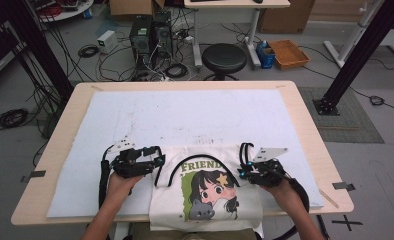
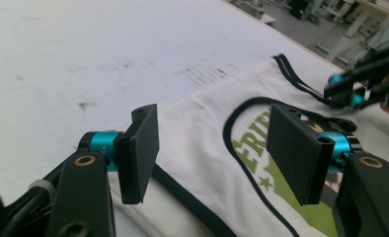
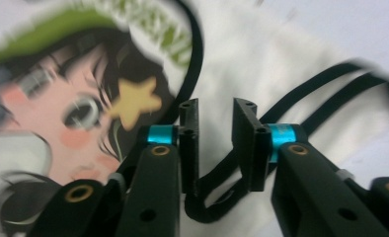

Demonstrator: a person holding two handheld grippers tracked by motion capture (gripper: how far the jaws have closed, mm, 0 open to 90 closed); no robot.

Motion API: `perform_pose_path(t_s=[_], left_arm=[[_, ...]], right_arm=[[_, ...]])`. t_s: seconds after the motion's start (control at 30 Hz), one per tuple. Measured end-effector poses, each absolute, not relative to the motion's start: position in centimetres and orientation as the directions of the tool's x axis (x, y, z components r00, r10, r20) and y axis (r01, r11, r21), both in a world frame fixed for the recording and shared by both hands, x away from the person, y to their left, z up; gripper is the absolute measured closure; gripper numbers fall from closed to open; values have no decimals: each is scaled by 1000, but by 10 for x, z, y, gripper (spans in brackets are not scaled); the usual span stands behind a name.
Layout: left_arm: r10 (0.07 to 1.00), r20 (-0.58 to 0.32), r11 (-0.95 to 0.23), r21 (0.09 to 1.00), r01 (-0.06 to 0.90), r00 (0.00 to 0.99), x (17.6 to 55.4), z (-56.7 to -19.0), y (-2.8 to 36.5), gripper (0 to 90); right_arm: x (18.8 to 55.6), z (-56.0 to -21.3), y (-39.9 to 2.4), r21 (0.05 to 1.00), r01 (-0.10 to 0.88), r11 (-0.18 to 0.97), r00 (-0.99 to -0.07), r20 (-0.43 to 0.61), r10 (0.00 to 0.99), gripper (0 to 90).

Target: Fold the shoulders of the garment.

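Note:
A white tote bag (image 1: 205,192) printed with a cartoon girl and green lettering lies at the table's front edge, its lower part hanging over the edge. Its black handles (image 1: 200,162) curve across the top of the bag. My left gripper (image 1: 157,162) is at the bag's left top corner with its jaws wide apart. In the left gripper view (image 2: 212,148) the bag's black-trimmed edge (image 2: 182,192) lies below the jaws, untouched. My right gripper (image 1: 243,172) is at the right top corner. There a black strap (image 3: 326,84) loops between its jaws (image 3: 214,118), which stand a little apart and do not press on it.
A white mat (image 1: 185,115) covers most of the wooden table (image 1: 305,125), bare behind the bag. Beyond the table stand a black stool (image 1: 224,57), computer towers (image 1: 147,35), loose cables and an orange tray (image 1: 288,53). Black frame posts rise at both sides.

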State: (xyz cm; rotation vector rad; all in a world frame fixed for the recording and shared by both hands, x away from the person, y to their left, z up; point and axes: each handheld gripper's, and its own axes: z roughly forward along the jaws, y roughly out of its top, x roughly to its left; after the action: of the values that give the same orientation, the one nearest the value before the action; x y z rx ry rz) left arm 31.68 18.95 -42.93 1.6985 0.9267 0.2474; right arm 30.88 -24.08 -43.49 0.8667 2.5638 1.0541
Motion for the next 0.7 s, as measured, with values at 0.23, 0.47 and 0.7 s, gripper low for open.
perform_pose_path(t_s=[0.23,0.47,0.7], left_arm=[[721,-228,-50,925,378,654,317,-432,201,307],[769,-181,-68,930,360,613,323,-435,210,273],[764,-186,-48,938,342,618,323,-434,217,273]], right_arm=[[306,-436,-250,674,423,605,-802,-31,596,581],[319,-430,-280,813,438,383,-633,-23,773,238],[324,-418,-302,887,405,220,-514,22,857,211]])
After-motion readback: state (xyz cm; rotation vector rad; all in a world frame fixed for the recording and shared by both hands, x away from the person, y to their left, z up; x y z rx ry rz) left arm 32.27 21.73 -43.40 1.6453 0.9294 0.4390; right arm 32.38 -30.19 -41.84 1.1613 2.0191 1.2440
